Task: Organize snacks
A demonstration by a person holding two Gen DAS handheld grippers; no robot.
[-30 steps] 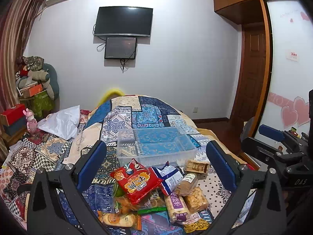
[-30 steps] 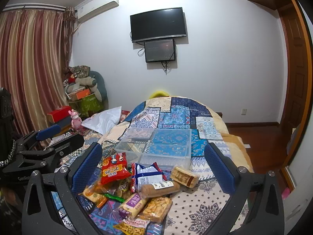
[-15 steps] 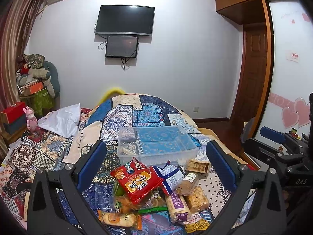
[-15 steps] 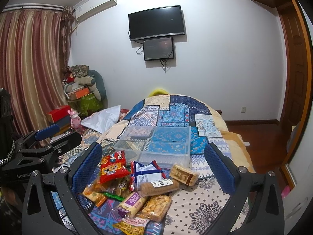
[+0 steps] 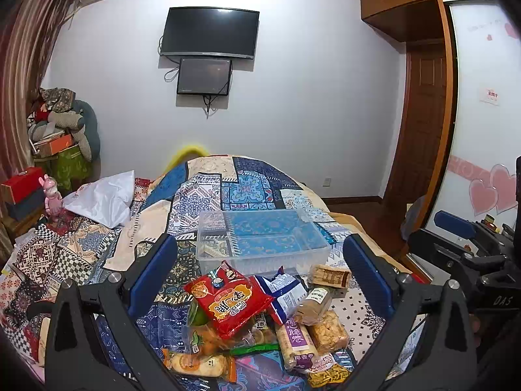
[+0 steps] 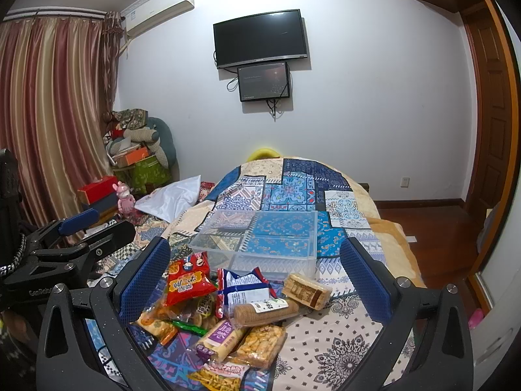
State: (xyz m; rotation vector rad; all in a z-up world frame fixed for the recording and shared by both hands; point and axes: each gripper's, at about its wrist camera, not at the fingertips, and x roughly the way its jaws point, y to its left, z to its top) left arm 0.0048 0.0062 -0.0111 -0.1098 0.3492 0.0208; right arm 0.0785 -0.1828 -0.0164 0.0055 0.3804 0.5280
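While both tools hover unloaded above the patterned quilt [image 5: 208,195], the stock lies as follows. Left gripper [image 5: 260,270]: fingers spread wide, grasping nothing. Right gripper [image 6: 254,277]: likewise spread, nothing between its pads. Snack pile, heaped just in front of the clear plastic bin [image 5: 260,238], which looks bare inside. Red crisp packet [image 5: 228,299]: topmost; judged light, air-puffed, slippery film; best pinched at a crimped end seam. Purple-labelled roll pack [image 6: 221,335] and wrapped biscuit block [image 6: 306,290]: probably stiffer, brittle contents; grip across the short sides, gently.
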